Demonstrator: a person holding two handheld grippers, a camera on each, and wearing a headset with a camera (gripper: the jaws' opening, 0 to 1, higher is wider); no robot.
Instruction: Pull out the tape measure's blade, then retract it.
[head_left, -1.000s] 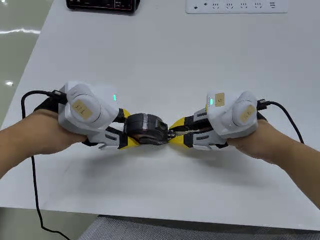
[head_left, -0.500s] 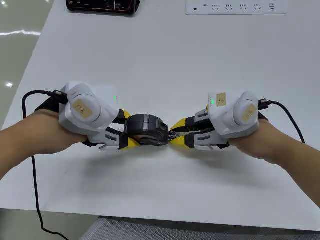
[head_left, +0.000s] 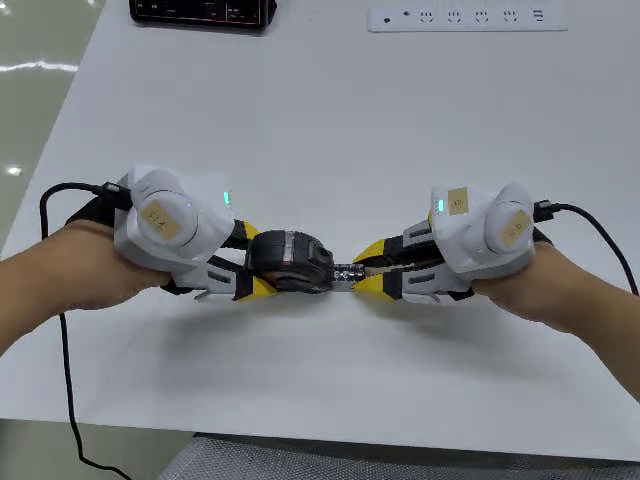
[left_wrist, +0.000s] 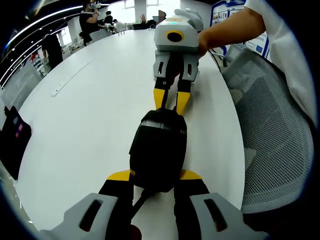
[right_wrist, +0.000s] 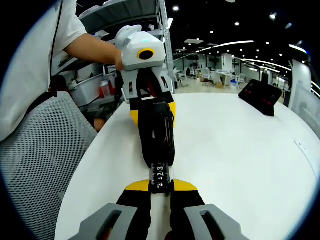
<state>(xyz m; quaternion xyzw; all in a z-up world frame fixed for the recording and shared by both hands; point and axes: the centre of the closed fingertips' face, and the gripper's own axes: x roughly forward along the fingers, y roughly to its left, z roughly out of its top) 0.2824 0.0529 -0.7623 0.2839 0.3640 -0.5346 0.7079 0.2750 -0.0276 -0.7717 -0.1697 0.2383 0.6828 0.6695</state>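
White table (head_left: 330, 130) carries one tape measure (head_left: 290, 260), black-cased, lying between two claws that face each other tip to tip. The left claw (head_left: 256, 258) has its two yellow-tipped jaws closed against the sides of the case, which fills the gap between them in the left gripper view (left_wrist: 157, 150). The right claw (head_left: 366, 270) has its jaws nearly together, pinching the end of the one blade (head_left: 347, 271); a short printed length of blade shows between the case mouth and this claw's tips in the right gripper view (right_wrist: 160, 175). One hand wraps the rear of each claw, and one cable trails from each: the left cable (head_left: 65, 330) drops over the table's near edge, and the right cable (head_left: 600, 235) runs off behind the right claw. Beyond both claws lies a broad bare stretch of table, ending at one power strip (head_left: 467, 18) and one black device (head_left: 203, 10) by the far edge. Outward of the right claw the table is bare to the frame's edge; the near edge lies close behind the hands, with a mesh chair (left_wrist: 270, 130) past it.
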